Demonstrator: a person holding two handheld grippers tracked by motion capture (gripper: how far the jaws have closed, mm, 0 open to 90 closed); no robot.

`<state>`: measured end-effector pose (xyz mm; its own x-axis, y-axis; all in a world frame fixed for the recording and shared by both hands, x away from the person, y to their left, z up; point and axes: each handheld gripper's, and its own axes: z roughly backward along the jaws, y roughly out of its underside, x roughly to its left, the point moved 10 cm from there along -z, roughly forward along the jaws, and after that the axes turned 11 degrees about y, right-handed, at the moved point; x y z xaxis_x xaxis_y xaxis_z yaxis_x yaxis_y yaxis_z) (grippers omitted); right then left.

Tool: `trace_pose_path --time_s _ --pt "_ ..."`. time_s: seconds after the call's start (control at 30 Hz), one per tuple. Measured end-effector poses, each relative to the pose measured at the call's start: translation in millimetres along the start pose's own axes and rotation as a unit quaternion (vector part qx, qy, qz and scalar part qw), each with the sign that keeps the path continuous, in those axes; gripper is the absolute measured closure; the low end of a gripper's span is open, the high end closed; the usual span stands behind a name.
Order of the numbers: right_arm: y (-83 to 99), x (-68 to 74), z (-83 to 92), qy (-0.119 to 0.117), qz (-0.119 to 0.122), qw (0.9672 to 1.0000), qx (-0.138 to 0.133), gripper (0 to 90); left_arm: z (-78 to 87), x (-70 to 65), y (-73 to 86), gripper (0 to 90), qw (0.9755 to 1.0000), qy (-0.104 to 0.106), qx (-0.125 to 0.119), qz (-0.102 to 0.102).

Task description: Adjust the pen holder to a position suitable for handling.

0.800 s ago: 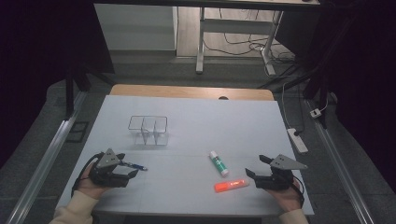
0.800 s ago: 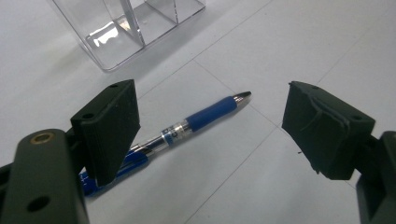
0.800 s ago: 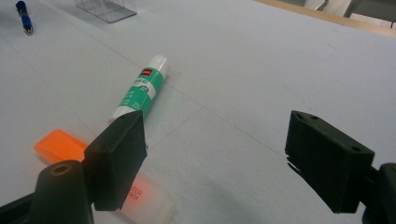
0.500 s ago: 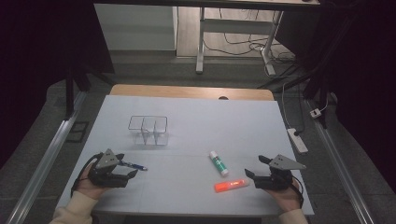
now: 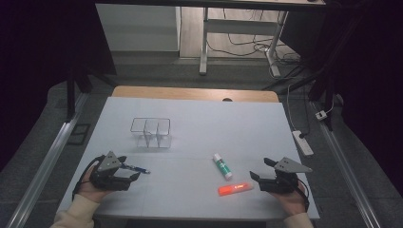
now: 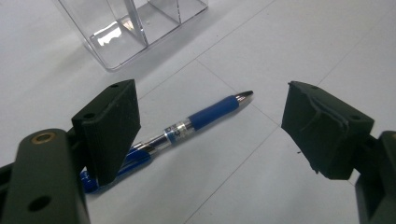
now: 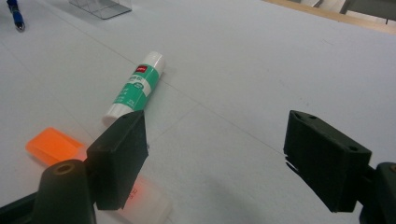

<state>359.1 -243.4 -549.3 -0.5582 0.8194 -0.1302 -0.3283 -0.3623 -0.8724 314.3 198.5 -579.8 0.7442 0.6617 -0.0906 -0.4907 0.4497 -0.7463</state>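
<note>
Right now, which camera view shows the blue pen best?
The left gripper view: the blue pen lies close, its grip, label and tip sharp. In the high view it is small beside the left gripper; the right gripper view catches one end at the edge.

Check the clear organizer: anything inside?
Clear organizer: both compartments look empty through the walls in the high view. In the left gripper view its upper part is cut off.

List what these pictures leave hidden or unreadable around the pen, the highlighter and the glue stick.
- Blue pen: left gripper view, its rear end sits behind the left hand-held gripper.
- Orange highlighter: right gripper view, its middle is covered by the right hand-held gripper.
- Glue stick: high view, label too small to read.
</note>
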Motion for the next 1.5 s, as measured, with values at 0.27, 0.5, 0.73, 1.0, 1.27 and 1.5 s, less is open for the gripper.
trace_pose_path --time_s 0.27,0.5,0.73,1.0,1.27,1.5 --pt "0.4 -0.7 -0.4 0.002 -0.001 1.0000 0.001 21.7 -1.2 -3.1 -9.7 20.8 1.0000 0.004 -0.007 -0.002" --pt "-0.3 -1.1 0.2 -0.001 -0.008 1.0000 0.000 21.7 -2.4 0.0 -17.2 21.5 1.0000 -0.003 -0.008 0.003" --pt "0.5 -1.1 -0.6 -0.001 -0.009 1.0000 0.002 21.9 -4.8 5.0 -26.0 21.8 1.0000 -0.008 -0.004 0.001" --pt "-0.1 -0.6 -0.4 -0.004 -0.013 0.9999 0.000 21.9 -0.6 18.3 -42.3 26.2 0.9997 -0.023 -0.012 0.002" --pt "0.4 -1.5 -0.7 0.001 -0.012 0.9999 0.002 21.8 -0.7 37.2 -43.4 36.0 0.9992 -0.036 -0.009 0.016" --pt "1.0 -1.2 -1.5 0.001 -0.013 0.9999 0.004 21.8 4.0 50.3 -48.4 45.8 0.9984 -0.048 -0.019 0.022"
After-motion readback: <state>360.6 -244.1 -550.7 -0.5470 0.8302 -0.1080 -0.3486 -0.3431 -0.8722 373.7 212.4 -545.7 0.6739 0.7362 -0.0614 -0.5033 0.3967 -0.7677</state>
